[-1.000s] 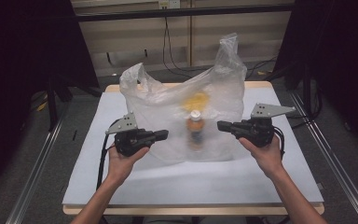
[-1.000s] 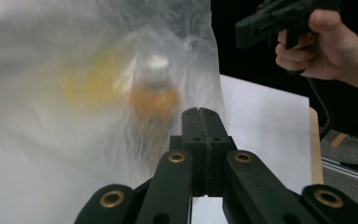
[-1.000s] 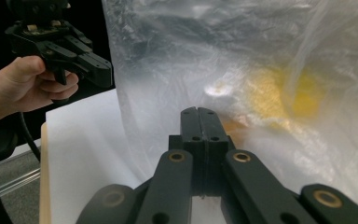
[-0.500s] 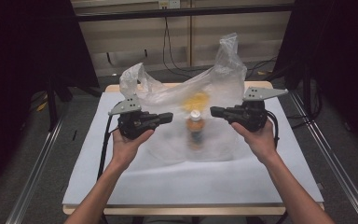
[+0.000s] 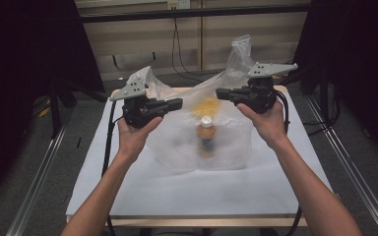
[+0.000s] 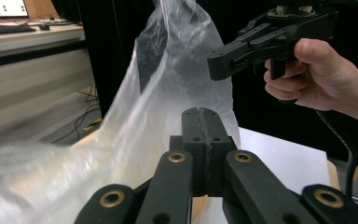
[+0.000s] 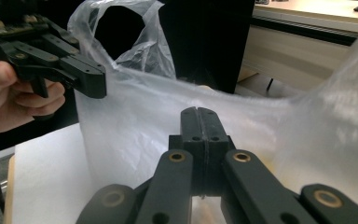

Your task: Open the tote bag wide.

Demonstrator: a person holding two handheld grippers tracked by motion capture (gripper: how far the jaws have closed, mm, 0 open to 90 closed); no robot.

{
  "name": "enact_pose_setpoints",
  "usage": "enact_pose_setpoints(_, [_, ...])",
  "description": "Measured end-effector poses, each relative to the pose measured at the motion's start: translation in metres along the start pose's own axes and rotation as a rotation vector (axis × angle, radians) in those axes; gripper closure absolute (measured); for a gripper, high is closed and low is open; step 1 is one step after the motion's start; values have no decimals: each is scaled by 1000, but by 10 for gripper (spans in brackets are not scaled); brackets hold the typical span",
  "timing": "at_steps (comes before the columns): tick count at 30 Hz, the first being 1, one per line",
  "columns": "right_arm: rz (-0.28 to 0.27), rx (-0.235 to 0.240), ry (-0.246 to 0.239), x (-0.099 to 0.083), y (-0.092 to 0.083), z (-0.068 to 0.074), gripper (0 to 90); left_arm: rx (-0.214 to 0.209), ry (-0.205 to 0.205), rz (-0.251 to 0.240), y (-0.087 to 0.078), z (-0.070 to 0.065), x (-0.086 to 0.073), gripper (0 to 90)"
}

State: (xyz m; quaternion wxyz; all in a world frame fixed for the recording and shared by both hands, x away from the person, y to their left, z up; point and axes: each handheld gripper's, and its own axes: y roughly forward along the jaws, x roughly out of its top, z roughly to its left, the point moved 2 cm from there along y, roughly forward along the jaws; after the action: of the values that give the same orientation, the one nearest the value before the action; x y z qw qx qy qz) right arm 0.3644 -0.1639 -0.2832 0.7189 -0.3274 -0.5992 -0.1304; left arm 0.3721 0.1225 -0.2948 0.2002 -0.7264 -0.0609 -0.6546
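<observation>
A clear plastic bag (image 5: 177,147) stands on the white table (image 5: 128,196). Inside it are an upright bottle (image 5: 206,135) of orange drink with a white cap and a yellow thing (image 5: 207,105) behind it. My left gripper (image 5: 178,103) is held level at the bag's left rim, jaws shut on the thin film. My right gripper (image 5: 220,92) faces it from the right, likewise shut at the rim. In the right gripper view the rim runs taut from the left gripper (image 7: 100,84) to my own closed jaws (image 7: 199,110). The left gripper view has the bag (image 6: 168,93) behind its jaws (image 6: 200,111).
The bag's right handle (image 5: 241,49) sticks up behind the right gripper. Black curtains stand at both sides of the table, and metal rails (image 5: 39,177) run along the floor. A cable (image 5: 109,147) trails down from the left gripper.
Both hands have risen and moved farther up the table, the grippers still facing each other. The bag's upper part has come up with them, and the bottle looks blurred.
</observation>
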Motion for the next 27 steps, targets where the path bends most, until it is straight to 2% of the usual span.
enact_pose_setpoints(4, [12, -7, -4, 11, 5, -6, 900, 11, 8, 2, 0, 7, 13, 900])
enact_pose_setpoints(6, [19, -22, -9, 18, 9, -11, 900, 18, -4, -18, -1, 13, 19, 900])
enact_pose_setpoints(9, [22, -29, -6, 25, 13, -15, 900, 36, -14, -18, -2, 18, 25, 900])
enact_pose_setpoints(10, [20, -33, -1, 29, 16, -18, 900, 47, -26, -1, 0, 22, 28, 900])
enact_pose_setpoints(12, [24, -41, -4, 33, 20, -20, 900, 73, -25, 9, 3, 27, 33, 900])
enact_pose_setpoints(14, [22, -40, 0, 38, 25, -21, 900, 81, -50, 29, 8, 34, 35, 900])
enact_pose_setpoints(17, [30, -45, 3, 42, 33, -23, 900, 107, -72, 75, 18, 43, 31, 900])
enact_pose_setpoints(19, [33, -46, 4, 42, 38, -23, 900, 116, -91, 86, 22, 47, 26, 900])
enact_pose_setpoints(22, [44, -41, 11, 40, 43, -24, 900, 96, -114, 93, 26, 50, 18, 900])
enact_pose_setpoints(26, [50, -46, 22, 37, 46, -26, 900, 85, -100, 130, 30, 49, 11, 900])
enact_pose_setpoints(27, [49, -46, 31, 35, 47, -27, 900, 67, -90, 134, 31, 47, 11, 900])
